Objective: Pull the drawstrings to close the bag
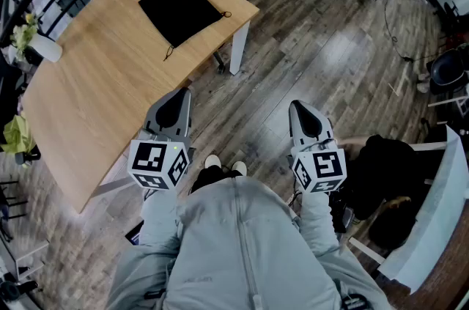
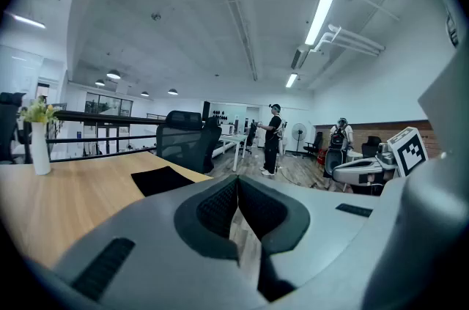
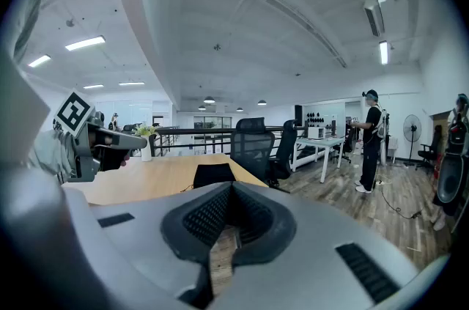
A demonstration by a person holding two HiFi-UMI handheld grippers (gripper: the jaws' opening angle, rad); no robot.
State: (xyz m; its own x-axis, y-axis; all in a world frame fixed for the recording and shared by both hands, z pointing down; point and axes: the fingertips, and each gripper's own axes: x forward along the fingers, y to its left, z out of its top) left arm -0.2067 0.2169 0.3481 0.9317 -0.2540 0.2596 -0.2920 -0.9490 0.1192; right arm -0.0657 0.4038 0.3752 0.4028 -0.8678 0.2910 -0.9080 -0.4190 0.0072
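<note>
The task has not begun; this is the approach. A person stands on a plank floor (image 1: 330, 59), back from a counter (image 1: 95, 96), with a claw in each hand, held out in front and tipped slightly down.

The left claw (image 1: 178, 94) is closed and empty. Its own view shows the two jaws meeting at the tip with nothing between them. The right claw (image 1: 297, 106) is also closed and holds nothing.

The bag (image 1: 181, 9) lies near the far end of the counter, well apart from both claws. It is flat, black, matte cloth, roughly square, and lies at an angle to the counter's edge. A thin dark cord (image 1: 170, 50) trails from its near corner onto the wood. A small loop shows at the corner by the counter's edge.

The next move probably calls for stepping up to the counter. Both claws would then open, and each would pinch a cord end at opposite corners. The cord is thin and limp, so it will need a close, low pinch.

The counter is pale wood with a curved edge and white legs. The claws are smooth grey plastic with dark ribbed pads (image 2: 216, 209).
</note>
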